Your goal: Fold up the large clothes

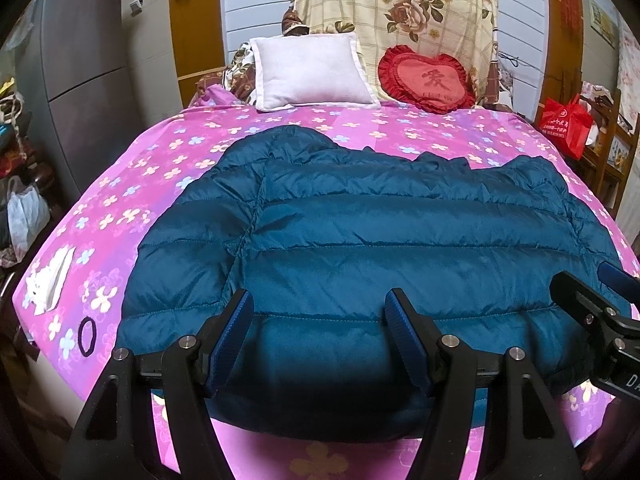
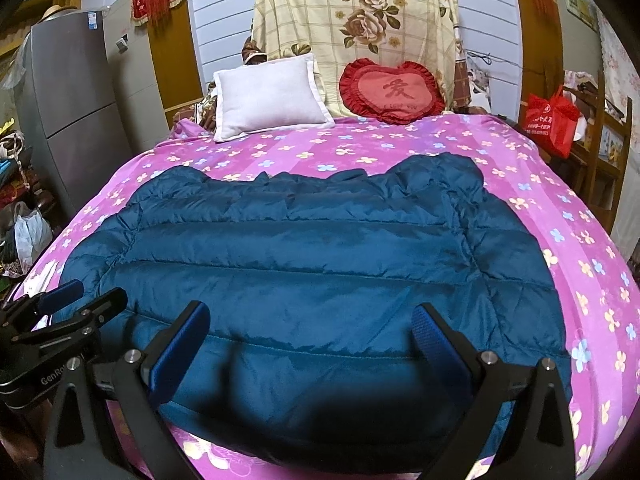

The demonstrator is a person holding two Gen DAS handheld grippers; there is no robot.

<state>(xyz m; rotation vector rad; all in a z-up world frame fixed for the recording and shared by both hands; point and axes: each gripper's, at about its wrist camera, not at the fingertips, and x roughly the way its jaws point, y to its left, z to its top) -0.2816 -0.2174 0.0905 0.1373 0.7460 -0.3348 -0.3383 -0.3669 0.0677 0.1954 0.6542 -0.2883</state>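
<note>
Now a dark teal quilted down jacket lies spread flat on the bed, which wears a pink sheet with small flowers. The jacket fills the near and middle part of the bed, its hem at the near edge and its collar toward the far side. The left tongs hover just over the near hem with the jaws wide apart and nothing between the blue pads. The right tongs are also over the near hem, more to the right, jaws wide apart and not gripping the cloth. At the far end of the bed a white pillow leans on the left and a red heart-shaped cushion on the right. On the sheet near the left edge lie a crumpled white tissue and, nearer, a dark hair tie. A red gift bag stands at the far right beside the bed.
</note>
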